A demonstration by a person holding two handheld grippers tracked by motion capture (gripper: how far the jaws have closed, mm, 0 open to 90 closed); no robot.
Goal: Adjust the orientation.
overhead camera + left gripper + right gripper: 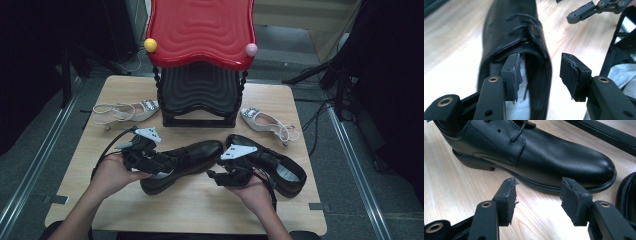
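At table centre, my left gripper [540, 75] straddles the left shoe's [182, 162] heel wall, jaws spread, pads not pressing. My right gripper [537, 202] hovers open beside its toe; the right shoe [280, 165] lies alongside.

A red and black shoe rack [200, 60] is set at the middle of the table's [200, 210] far edge, with a yellow knob [150, 45] and a pink knob [251, 49] seen on its red top tier. A silver slingback shoe [125, 112] is laid near the far left corner, and a second silver slingback [265, 122] near the far right corner, just beside the rack
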